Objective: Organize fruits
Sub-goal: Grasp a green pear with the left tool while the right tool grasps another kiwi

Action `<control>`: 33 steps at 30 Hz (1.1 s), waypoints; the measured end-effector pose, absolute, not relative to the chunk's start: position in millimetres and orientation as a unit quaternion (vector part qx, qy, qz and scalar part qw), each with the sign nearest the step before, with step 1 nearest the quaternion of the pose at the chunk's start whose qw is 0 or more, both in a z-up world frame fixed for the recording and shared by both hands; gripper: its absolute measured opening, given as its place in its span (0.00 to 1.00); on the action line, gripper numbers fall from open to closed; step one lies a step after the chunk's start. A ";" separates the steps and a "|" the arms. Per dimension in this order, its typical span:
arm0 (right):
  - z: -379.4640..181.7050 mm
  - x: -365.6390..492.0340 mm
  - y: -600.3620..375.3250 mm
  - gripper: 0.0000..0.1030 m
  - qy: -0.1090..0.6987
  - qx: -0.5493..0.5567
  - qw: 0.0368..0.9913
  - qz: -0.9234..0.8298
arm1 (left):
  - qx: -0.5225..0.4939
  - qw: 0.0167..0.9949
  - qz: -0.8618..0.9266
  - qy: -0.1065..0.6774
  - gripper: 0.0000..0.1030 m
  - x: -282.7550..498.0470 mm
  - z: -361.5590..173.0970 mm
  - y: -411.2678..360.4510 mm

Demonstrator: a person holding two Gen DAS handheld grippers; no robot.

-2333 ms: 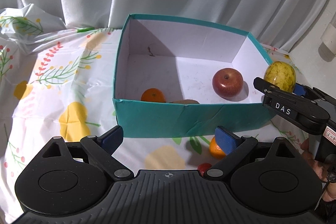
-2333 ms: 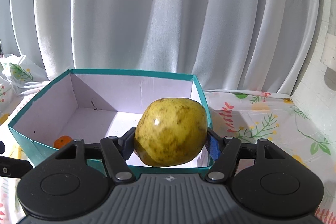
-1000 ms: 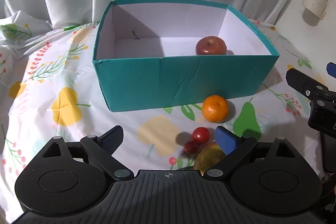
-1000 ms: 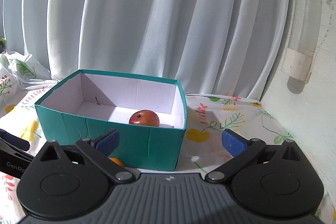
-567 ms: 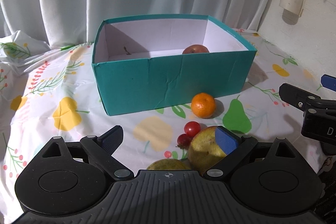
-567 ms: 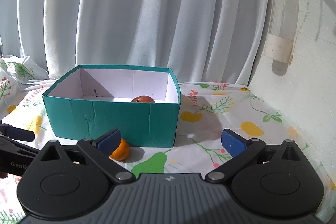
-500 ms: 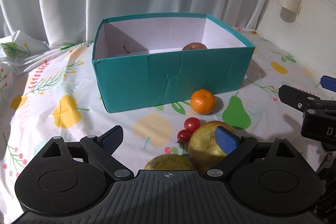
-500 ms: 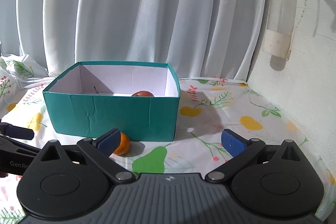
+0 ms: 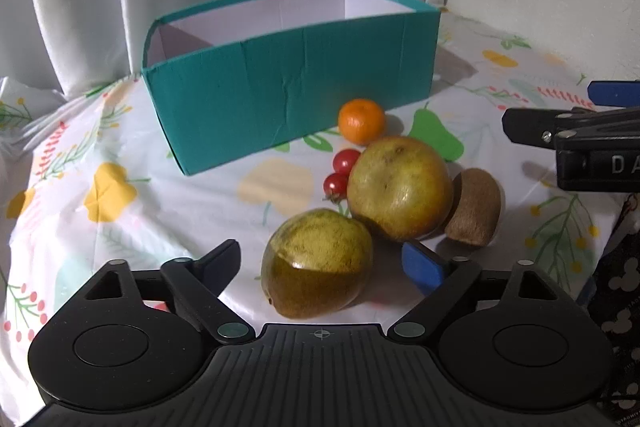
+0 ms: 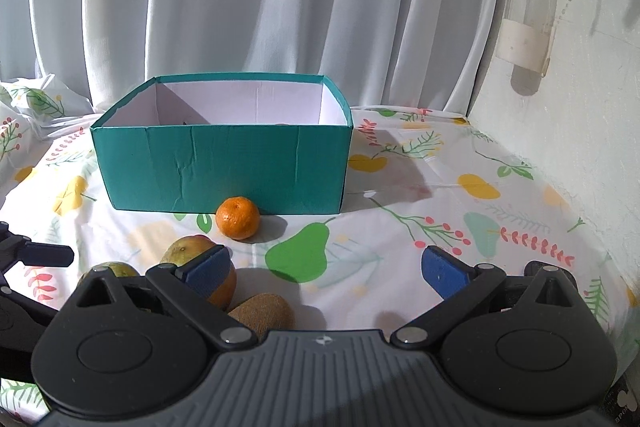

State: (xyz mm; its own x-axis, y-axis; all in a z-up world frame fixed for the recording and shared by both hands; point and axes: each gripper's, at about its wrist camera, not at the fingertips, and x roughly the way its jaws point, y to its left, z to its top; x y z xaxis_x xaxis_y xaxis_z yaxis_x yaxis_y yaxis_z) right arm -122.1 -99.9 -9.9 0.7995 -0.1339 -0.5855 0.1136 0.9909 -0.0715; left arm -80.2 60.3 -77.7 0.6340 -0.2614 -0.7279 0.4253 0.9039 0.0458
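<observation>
A dull green-yellow fruit lies on the tablecloth between the fingers of my left gripper. The jaws are closing, with a gap still showing on each side of the fruit. Just beyond it sit a bigger yellow-green fruit, a brown kiwi, two cherry tomatoes and a tangerine. The teal box stands behind them, its inside hidden from here. My right gripper is open and holds nothing, low over the cloth right of the kiwi.
The flower-print tablecloth covers the table up to a white wall on the right and white curtains behind the box. The right gripper's finger juts into the left wrist view at the right edge.
The right gripper no longer holds the yellow-green fruit it carried over the box. Both grippers drew back and sank to the fruits before the box. The left jaws have narrowed around the green-yellow fruit.
</observation>
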 end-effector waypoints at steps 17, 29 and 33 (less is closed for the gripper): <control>-61.0 -85.5 -78.7 0.84 0.414 -0.035 0.909 0.016 | 0.077 0.872 -0.198 0.441 0.66 -45.8 -88.9 81.4; -62.6 -79.6 -93.6 0.60 0.419 -0.007 0.907 0.041 | 0.053 0.880 -0.179 0.437 0.66 -47.3 -65.9 87.1; -27.7 -79.2 -110.4 0.60 0.380 0.009 0.925 0.023 | 0.053 0.897 -0.176 0.402 0.66 -41.7 -25.0 77.7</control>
State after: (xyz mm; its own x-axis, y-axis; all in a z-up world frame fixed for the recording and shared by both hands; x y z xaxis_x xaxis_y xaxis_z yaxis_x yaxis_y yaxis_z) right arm -79.1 -110.4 -27.7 0.7100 0.0486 -0.7025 -0.0348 0.9988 0.0338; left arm -41.7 77.7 -25.0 0.6144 -0.2731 -0.7403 0.3590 0.9322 -0.0459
